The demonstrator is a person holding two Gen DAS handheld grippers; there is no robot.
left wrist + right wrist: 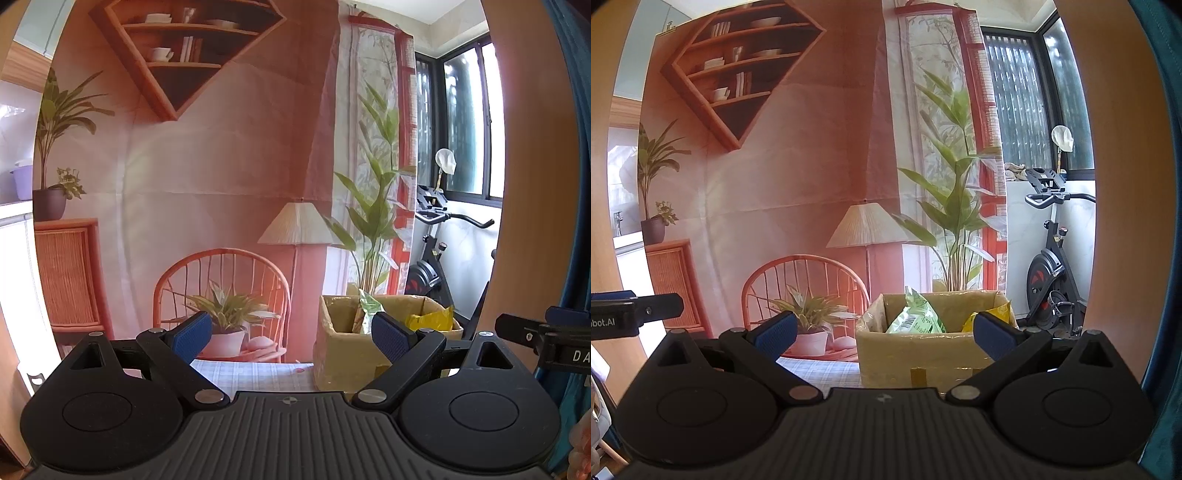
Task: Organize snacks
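A cardboard box (923, 350) stands on the table, holding a green snack bag (916, 317) and a yellow snack bag (1001, 312). It also shows in the left wrist view (343, 354), with the green bag (367, 310) and yellow bag (432, 319) inside. My left gripper (291, 338) is open and empty, raised in front of the box. My right gripper (882, 332) is open and empty, also short of the box. The right gripper's tip (546, 336) shows at the right edge of the left wrist view.
A checked tablecloth (827, 371) covers the table (258, 374). A printed backdrop (798, 155) of a room hangs behind the table. An exercise bike (1052, 273) stands at the right by the window.
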